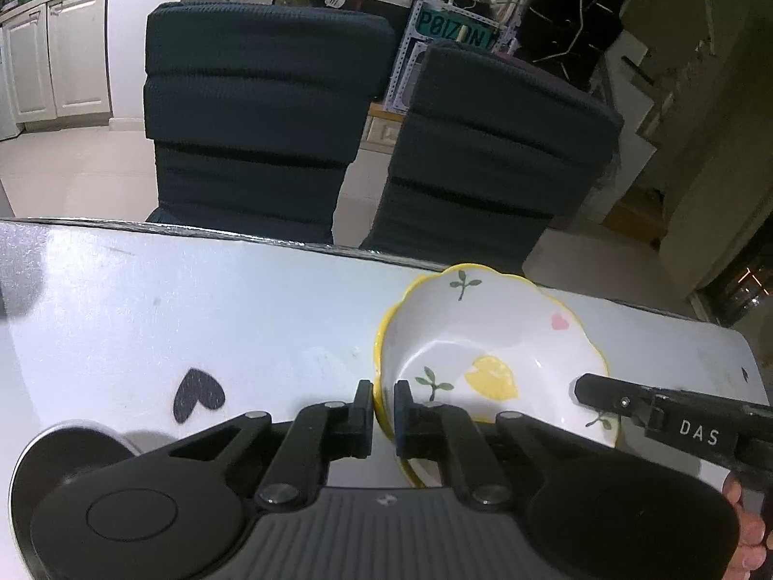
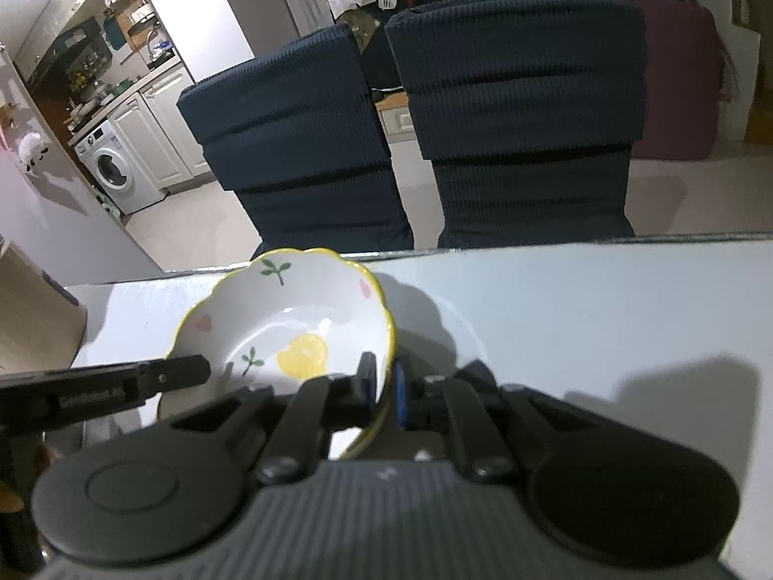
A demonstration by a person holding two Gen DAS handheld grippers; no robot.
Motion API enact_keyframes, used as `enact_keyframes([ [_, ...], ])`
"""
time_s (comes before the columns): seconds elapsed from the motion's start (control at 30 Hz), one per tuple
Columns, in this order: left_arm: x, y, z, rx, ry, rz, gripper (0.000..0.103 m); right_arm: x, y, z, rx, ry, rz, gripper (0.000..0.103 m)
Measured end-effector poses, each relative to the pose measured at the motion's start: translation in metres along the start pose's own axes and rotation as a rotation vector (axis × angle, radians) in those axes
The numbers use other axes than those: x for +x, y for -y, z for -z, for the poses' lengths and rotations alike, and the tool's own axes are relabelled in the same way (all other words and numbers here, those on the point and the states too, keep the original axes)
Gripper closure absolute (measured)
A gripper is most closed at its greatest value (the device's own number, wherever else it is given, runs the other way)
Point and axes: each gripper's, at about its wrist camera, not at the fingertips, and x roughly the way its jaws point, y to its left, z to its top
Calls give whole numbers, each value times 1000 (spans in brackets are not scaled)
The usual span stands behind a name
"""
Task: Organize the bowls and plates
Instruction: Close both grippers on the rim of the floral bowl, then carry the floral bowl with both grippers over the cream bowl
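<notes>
The white table (image 1: 145,299) fills the lower part of both views, and two dark blue chairs (image 1: 261,111) stand just beyond its far edge. A black heart-shaped mark (image 1: 198,394) lies on the tabletop to the near left. The only task item in sight is a flower-edged bowl (image 1: 488,338) with a yellow rim and painted leaves, hearts and a yellow fruit; it sits near the far edge of the table, toward the right in the left wrist view.

The bowl is round, so it has no true long axis. Its mouth opens upward and seems to tip slightly toward the cameras, though the fisheye makes that hard to judge.

The left gripper (image 1: 384,403) pinches the bowl's left rim, one finger outside the wall and one inside, jaws closed down to the thickness of the wall. The right gripper (image 2: 384,382) clamps the opposite, right rim in the same way. Each gripper's tip also shows in the other's view, reaching over the bowl.

The step in hand looks like a two-handed pickup of the bowl, with the grasp made and the lift not yet begun. The next move probably calls for raising both hands together and level, keeping their spacing fixed so the rim does not twist or slip. No plates or other bowls are visible, so the destination cannot be told.
</notes>
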Motion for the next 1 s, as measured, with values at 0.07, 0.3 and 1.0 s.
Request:
enact_keyframes([
  [0.07, -8, 4, 1, 4, 12, 4, 95, -4, 0, 3, -2, 0, 6, 95],
  [0.3, -53, 17, 10, 21, 57, 16, 95, -40, -3, 10, 9, 36, -10, 95],
  [1.0, -196, 40, 79, 45, 121, 29, 95, -180, -22, 76, 16, 120, -91, 95],
])
